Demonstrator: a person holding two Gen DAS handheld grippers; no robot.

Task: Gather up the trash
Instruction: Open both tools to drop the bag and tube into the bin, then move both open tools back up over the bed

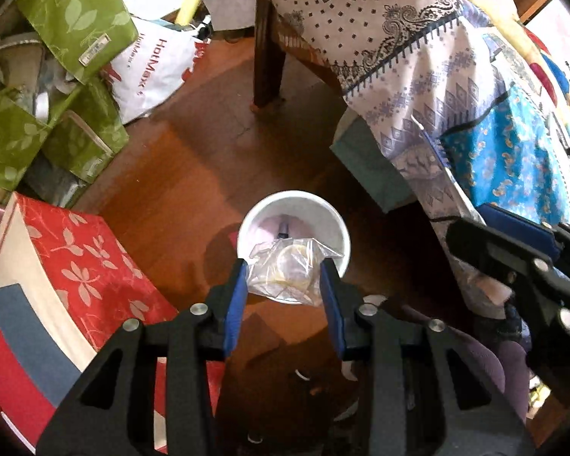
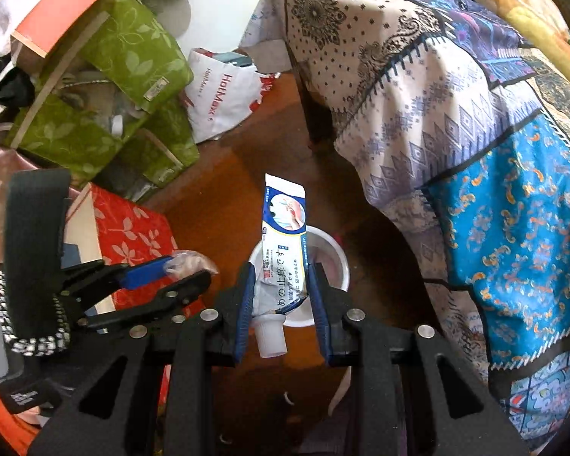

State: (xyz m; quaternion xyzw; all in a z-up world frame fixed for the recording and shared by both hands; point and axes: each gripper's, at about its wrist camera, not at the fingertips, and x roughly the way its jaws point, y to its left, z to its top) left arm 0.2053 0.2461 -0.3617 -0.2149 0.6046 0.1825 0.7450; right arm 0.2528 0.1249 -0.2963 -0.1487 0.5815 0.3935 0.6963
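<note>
The left gripper [image 1: 283,285] has its blue-padded fingers [image 1: 235,300] closed on a crumpled clear plastic bag [image 1: 285,271], held directly above a white paper cup [image 1: 332,224] standing on the wooden floor [image 1: 193,174]. The right gripper [image 2: 281,296] pinches a squeezed ointment tube [image 2: 285,243] near its white cap [image 2: 270,338], the flat end pointing away, over the same white paper cup [image 2: 336,262]. Green leaf-print boxes [image 1: 76,19], a red leaf-print box [image 1: 91,258] and a patterned cloth [image 1: 406,60] surround the floor.
</note>
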